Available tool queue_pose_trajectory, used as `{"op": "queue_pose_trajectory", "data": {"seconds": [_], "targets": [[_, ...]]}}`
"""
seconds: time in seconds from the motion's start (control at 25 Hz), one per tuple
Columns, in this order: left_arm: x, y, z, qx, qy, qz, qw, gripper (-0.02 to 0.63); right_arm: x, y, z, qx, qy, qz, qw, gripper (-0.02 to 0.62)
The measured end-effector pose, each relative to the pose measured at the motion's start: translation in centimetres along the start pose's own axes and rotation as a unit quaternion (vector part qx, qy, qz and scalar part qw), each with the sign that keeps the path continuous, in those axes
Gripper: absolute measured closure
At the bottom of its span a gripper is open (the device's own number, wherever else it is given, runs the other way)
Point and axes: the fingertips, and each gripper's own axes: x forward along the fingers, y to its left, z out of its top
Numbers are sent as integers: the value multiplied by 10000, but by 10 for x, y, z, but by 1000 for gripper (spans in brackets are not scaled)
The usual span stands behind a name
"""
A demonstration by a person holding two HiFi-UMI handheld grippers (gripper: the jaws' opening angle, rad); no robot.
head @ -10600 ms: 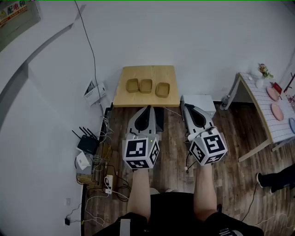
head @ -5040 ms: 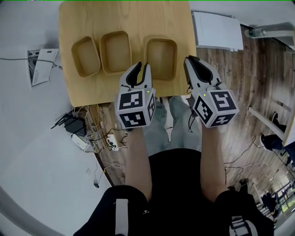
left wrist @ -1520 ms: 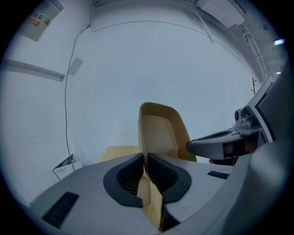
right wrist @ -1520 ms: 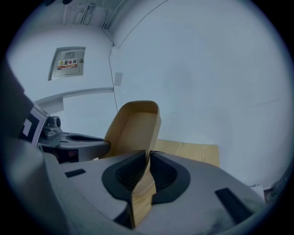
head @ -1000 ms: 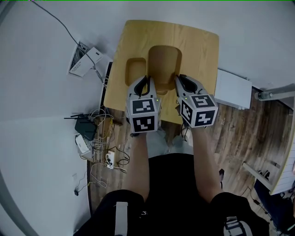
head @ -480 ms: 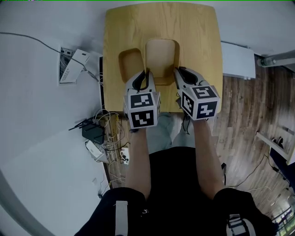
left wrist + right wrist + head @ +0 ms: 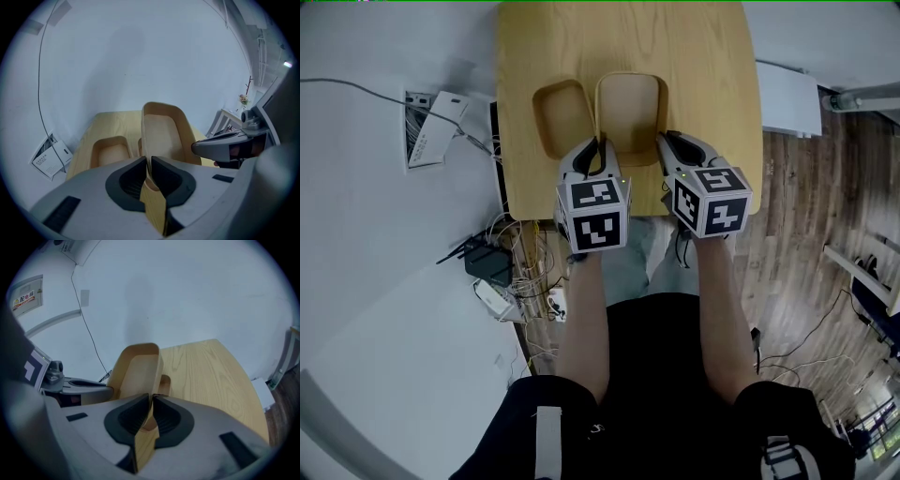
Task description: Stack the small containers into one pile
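A light wooden container [image 7: 630,111] hangs above the wooden table [image 7: 712,75], held from both sides. My left gripper [image 7: 595,148] is shut on its left rim, and in the left gripper view the pads [image 7: 149,161] pinch the thin wall. My right gripper [image 7: 670,141] is shut on the right rim, with the wall [image 7: 140,366] standing between its jaws. A second container [image 7: 562,114] sits on the table just to the left. Part of a third container [image 7: 164,382] shows behind the held one; the rest of it is hidden.
The table's near edge lies right under the grippers. A white box [image 7: 787,94] stands to the table's right on the wood floor. A router with tangled cables [image 7: 492,267] lies on the floor at the left, below a white device [image 7: 431,127] by the wall.
The head view has shifted, so the table sits higher in the picture. Both grippers still hold the same container, beside the left one as before.
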Motion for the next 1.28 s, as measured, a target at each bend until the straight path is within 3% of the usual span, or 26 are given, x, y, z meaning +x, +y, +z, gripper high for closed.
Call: {"op": "queue_pose_trajectory", "data": {"seconds": [0.6,1.28], "targets": [[24,-1,-31,-99,360,-203,9991,554,14,-11,-23,85,341,-118,9993,560],[27,12,-23,-149,145,-11,9998,549,20,-19,-25,-120,345,-375,9986,558]]}}
